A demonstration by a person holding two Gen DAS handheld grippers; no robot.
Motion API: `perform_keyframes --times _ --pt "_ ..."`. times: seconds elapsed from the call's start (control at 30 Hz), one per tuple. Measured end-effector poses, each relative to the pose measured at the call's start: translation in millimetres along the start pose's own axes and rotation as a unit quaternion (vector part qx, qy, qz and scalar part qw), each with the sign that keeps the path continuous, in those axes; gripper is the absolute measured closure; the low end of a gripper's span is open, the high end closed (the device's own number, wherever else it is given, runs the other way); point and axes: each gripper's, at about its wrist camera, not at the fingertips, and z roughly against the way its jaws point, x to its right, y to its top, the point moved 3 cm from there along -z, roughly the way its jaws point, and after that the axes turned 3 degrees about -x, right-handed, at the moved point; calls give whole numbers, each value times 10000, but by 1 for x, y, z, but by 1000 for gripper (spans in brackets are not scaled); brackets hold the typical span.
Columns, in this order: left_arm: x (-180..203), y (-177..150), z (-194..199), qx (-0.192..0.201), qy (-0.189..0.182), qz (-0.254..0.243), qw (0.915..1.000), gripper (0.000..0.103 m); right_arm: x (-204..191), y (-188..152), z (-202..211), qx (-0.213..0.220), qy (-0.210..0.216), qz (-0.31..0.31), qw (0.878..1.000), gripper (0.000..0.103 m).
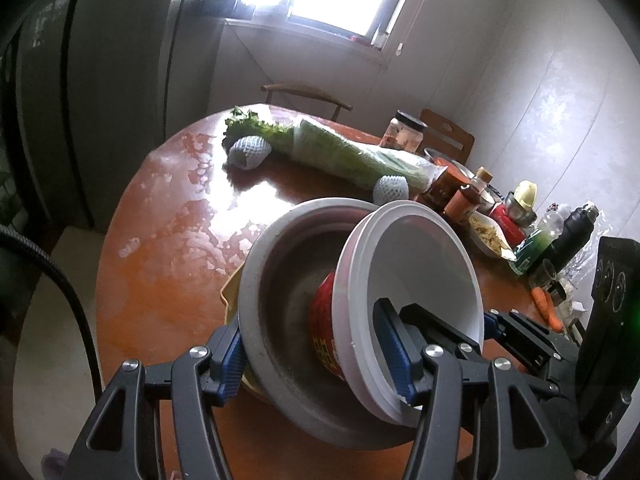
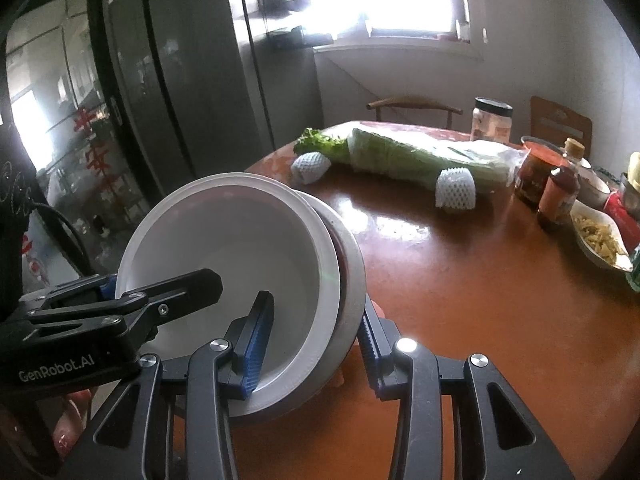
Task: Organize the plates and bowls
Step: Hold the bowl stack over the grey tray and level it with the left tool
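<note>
A white plastic bowl (image 1: pixel 424 276) with red printed sides sits tilted inside a grey metal bowl (image 1: pixel 288 288), both held above the round brown table (image 1: pixel 168 240). My left gripper (image 1: pixel 316 356) spans both bowls: one blue pad is outside the metal bowl's rim, the other inside the white bowl. My right gripper (image 2: pixel 312 340) holds the same stack, with one pad inside the white bowl (image 2: pixel 240 248) and the other outside the metal bowl (image 2: pixel 352 272). The left gripper's body shows in the right wrist view (image 2: pixel 132 300).
A wrapped cabbage (image 2: pixel 420 156), two foam-netted fruits (image 2: pixel 456 190), a jar (image 2: pixel 492 120), sauce bottles (image 2: pixel 558 196), a dish of food (image 2: pixel 600 240), a carrot (image 1: pixel 546 308) and a dark flask (image 1: pixel 576 232) crowd the table's far and right side. A fridge (image 2: pixel 180 80) stands at left. Chairs stand behind the table.
</note>
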Motion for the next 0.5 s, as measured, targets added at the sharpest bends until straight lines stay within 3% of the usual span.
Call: perform_keyframes --times 0.5 --pt "-15 -5 -30 -218 83 31 9997 44 4 -11 -35 -338 20 -173 9993 61"
